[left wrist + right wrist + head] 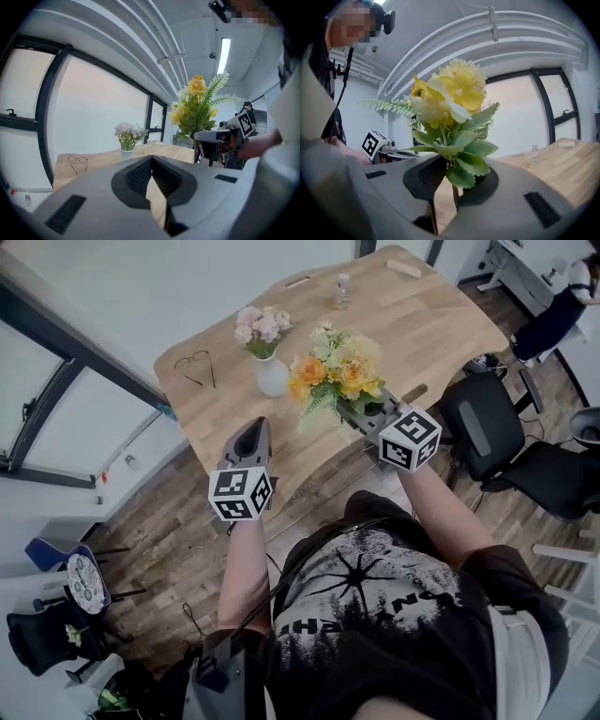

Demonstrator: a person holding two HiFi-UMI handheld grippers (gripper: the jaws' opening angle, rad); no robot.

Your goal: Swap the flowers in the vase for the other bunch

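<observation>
Right gripper (457, 177) clenched low on stems of the yellow bunch (339, 376), just beside the vase (272, 378) holding the pink bunch (262, 327); left gripper (151, 161) pressed closed, empty, near vase; bunches probably light, blooms crushable, so take stems.

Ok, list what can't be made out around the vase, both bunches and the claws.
- Grip on the yellow bunch: right gripper view, its leaves cover where the right claw pinches.
- Base of the vase: left gripper view, behind the left claw body.
- Contents of the bottle: head view, too small.
</observation>
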